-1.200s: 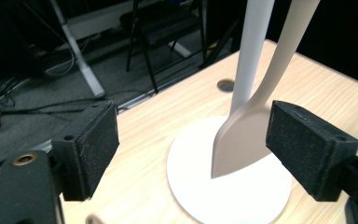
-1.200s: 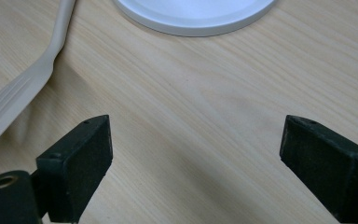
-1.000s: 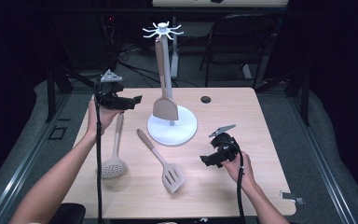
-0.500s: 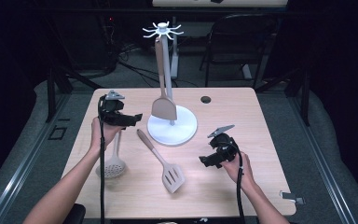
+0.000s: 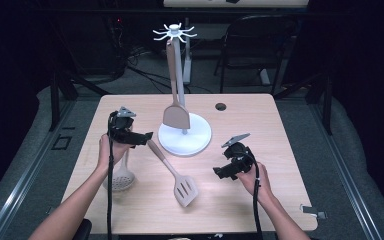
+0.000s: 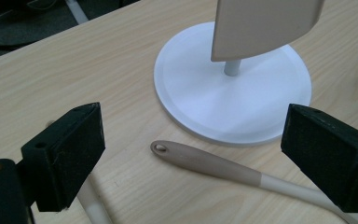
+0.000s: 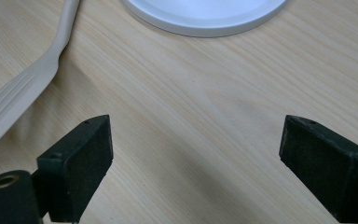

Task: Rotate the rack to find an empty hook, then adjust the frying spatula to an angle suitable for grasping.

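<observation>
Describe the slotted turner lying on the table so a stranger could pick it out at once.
Start at the round white stand base mid-table. Just in front of it lies the slotted turner, handle toward the left gripper. Unlike the round skimmer beside it, its flat head has long slots.

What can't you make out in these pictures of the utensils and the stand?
- Skimmer: in the high view, the left gripper and its hand cover most of its handle.
- Slotted spatula: its head is cut off by the left gripper view's bottom edge.
- Hanging spatula: its hook at the stand's top is too small to tell in the high view.
</observation>
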Demonstrator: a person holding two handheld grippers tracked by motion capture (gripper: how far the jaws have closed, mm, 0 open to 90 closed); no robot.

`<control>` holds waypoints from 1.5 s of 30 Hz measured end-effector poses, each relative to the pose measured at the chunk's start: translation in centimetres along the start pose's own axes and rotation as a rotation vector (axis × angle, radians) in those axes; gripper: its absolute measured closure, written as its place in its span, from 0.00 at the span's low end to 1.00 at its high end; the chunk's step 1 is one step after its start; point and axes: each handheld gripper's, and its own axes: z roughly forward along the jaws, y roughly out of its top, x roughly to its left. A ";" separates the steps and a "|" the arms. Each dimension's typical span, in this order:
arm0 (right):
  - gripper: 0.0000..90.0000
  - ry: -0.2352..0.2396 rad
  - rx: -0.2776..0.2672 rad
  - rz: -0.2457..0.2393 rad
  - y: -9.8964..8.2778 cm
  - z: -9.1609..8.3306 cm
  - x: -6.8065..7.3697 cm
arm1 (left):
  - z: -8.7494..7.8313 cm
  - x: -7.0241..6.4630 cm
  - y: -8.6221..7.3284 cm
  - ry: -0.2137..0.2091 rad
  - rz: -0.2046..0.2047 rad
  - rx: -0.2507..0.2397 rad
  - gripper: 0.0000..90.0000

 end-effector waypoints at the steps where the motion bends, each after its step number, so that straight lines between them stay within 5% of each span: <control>1: 0.10 -0.002 0.003 -0.005 0.0 0.0 0.0 | 0.0 0.0 -0.2 0.001 0.000 0.002 0.07; 11: 0.12 0.005 0.002 -0.008 0.0 0.1 0.1 | 0.2 -0.2 -1.0 -0.017 -0.019 0.015 0.04; 17: 0.22 -0.043 0.035 -0.041 0.1 0.1 0.6 | 0.6 -0.5 -1.2 -0.006 -0.037 0.026 0.03; 20: 0.29 -0.058 0.052 -0.055 0.2 0.0 0.8 | 0.6 -0.5 -1.3 -0.003 -0.068 0.023 0.02; 24: 0.54 -0.046 0.018 -0.054 0.3 0.1 1.3 | 0.7 -0.7 -1.8 0.011 -0.082 0.041 0.03; 28: 0.82 0.002 -0.025 -0.079 0.7 -0.5 2.4 | 0.9 -0.6 -2.1 0.006 -0.101 0.056 0.03; 32: 0.98 0.058 -0.059 -0.112 1.1 -0.6 4.3 | 1.1 -0.6 -2.3 0.000 -0.125 0.067 0.04; 41: 1.00 0.199 -0.064 -0.194 2.1 0.2 8.7 | 1.6 -0.8 -2.6 -0.006 -0.115 0.099 0.04; 45: 1.00 0.246 -0.001 -0.245 2.1 1.1 10.6 | 1.8 -0.9 -2.7 0.001 -0.132 0.105 0.04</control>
